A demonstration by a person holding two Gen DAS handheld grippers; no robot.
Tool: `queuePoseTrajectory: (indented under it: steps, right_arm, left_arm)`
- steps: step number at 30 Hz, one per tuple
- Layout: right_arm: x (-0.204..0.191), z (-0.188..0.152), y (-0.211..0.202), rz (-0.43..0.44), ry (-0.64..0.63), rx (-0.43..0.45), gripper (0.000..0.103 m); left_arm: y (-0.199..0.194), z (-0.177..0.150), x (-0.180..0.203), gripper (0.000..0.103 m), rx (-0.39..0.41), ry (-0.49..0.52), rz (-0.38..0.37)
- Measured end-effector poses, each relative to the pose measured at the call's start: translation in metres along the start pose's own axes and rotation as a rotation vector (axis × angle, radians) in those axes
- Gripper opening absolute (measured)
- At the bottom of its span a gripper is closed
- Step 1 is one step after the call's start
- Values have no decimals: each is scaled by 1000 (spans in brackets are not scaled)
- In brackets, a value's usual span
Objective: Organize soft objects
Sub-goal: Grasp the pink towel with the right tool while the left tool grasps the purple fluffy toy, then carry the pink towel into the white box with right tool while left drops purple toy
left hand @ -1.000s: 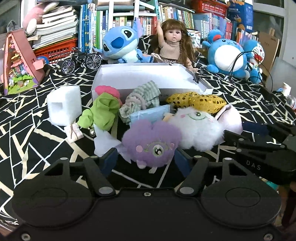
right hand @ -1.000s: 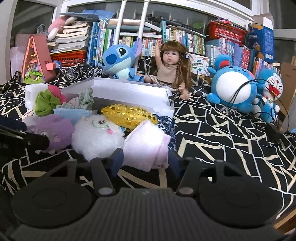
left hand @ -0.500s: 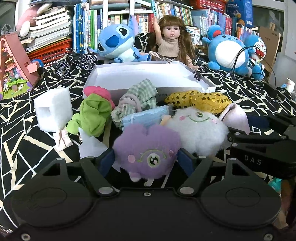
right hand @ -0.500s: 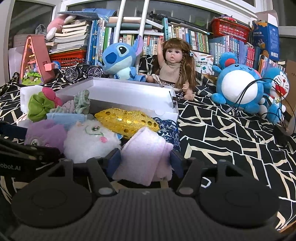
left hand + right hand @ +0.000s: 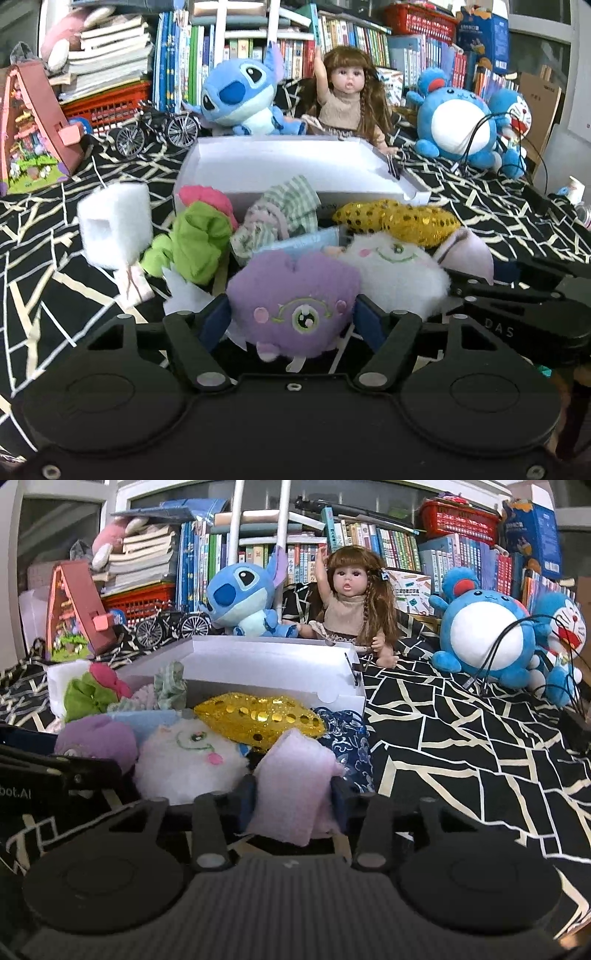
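Purple plush [image 5: 295, 310]: bracketed by spread left gripper [image 5: 291, 325]; right gripper [image 5: 293, 801] seemingly pinches pink cloth [image 5: 295, 779]; squeeze mid-body, lift clear toward box [image 5: 295, 166].

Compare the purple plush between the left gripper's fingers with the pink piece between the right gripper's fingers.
The purple plush is round and fuzzy with a stitched eye; the pink piece is flat, plain foam or cloth. The left gripper brackets the plush widely; the right gripper sits narrower against the piece. Both are soft, pastel and lie in front of the white box.
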State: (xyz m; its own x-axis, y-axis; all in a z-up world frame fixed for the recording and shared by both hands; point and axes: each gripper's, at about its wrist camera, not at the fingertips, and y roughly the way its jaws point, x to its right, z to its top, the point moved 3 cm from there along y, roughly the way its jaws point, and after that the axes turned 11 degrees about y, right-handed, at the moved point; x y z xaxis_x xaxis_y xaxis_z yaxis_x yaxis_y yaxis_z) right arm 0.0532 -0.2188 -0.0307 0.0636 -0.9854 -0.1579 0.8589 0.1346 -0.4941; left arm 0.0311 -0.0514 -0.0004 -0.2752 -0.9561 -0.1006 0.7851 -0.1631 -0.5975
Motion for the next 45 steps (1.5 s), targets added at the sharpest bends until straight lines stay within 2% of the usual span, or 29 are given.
queuePoseTrajectory:
  steps: [5, 13, 19, 26, 30, 35, 40, 45]
  right_arm:
    - [9, 8, -10, 14, 69, 0, 44]
    - [25, 32, -26, -14, 108, 86, 44]
    - [35, 50, -23, -20, 147, 112, 44]
    - [41, 69, -8, 18, 196, 96, 44]
    - [40, 81, 5, 41, 214, 70, 44]
    - [36, 101, 25, 70, 206, 45, 44]
    - [32, 126, 52, 114, 220, -12, 44]
    - [29, 139, 82, 157, 244, -88, 44]
  left_arm:
    - [-15, 8, -9, 69, 36, -17, 4]
    - [-31, 24, -28, 69, 85, -54, 4]
    - [-30, 40, -41, 69, 96, -85, -9]
    - [-15, 66, -59, 69, 94, -97, -12]
    - [-4, 84, -68, 69, 98, -107, -28]
    - [17, 112, -79, 69, 85, -134, -83]
    - [62, 140, -90, 69, 8, -177, -142]
    - [106, 152, -92, 69, -50, -193, -146]
